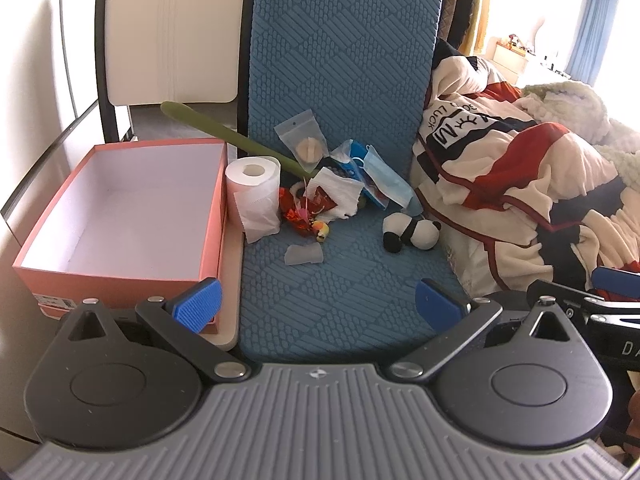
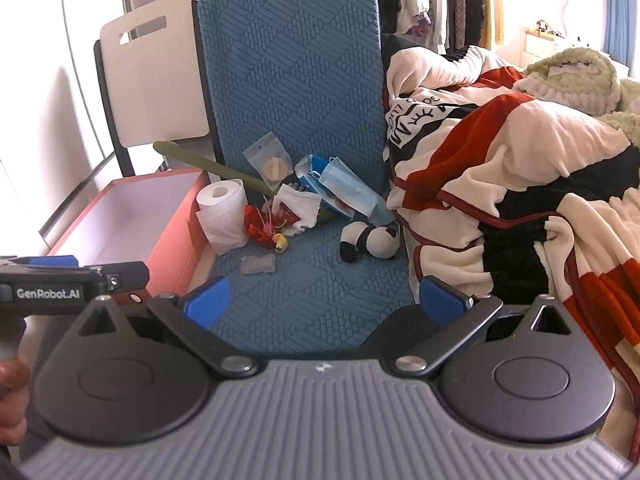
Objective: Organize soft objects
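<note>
Spread left gripper (image 1: 318,304) over blue cushion (image 1: 344,80).

- Left wrist view: low over the near end of the blue mat (image 1: 344,80), facing along it toward its upright far end, with the open pink box (image 1: 120,216) close at left.
- Right wrist view: set further right, same heading, the blanket (image 2: 520,168) filling its right side.
- Both views share the mat's clutter, including the panda toy (image 1: 412,232) and tissue roll (image 2: 222,200).
</note>
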A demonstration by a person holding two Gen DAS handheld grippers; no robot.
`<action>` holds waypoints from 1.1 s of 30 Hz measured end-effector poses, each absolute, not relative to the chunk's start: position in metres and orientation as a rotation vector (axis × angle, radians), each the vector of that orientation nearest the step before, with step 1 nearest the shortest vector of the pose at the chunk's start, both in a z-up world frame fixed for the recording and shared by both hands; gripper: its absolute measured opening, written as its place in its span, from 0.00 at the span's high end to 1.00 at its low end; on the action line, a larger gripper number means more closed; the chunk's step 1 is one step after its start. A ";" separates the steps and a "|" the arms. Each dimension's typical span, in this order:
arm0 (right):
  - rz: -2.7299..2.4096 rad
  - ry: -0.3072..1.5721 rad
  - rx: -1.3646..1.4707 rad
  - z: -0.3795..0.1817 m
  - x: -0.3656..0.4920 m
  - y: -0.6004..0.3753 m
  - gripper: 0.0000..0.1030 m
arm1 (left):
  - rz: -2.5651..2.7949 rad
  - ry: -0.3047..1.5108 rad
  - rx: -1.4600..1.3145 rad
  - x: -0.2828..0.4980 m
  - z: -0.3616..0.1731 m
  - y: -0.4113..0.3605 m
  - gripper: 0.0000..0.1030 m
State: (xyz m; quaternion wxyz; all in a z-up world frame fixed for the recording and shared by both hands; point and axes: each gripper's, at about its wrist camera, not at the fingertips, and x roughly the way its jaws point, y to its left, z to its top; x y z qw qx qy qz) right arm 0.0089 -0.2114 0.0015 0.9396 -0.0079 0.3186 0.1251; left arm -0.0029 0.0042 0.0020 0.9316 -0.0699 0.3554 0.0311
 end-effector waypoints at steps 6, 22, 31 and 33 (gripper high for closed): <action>0.255 0.653 -0.018 0.001 0.008 -0.211 0.00 | 0.061 0.728 -0.145 -0.004 0.003 0.003 0.00; 0.254 0.672 -0.004 0.000 0.014 -0.210 0.00 | 0.057 0.746 -0.170 -0.002 0.003 0.008 0.00; 0.245 0.673 0.028 -0.004 0.012 -0.216 0.00 | 0.039 0.758 -0.172 0.003 0.000 0.007 0.00; 0.238 0.684 0.037 -0.006 0.015 -0.218 0.00 | 0.040 0.770 -0.173 0.005 0.000 0.007 0.00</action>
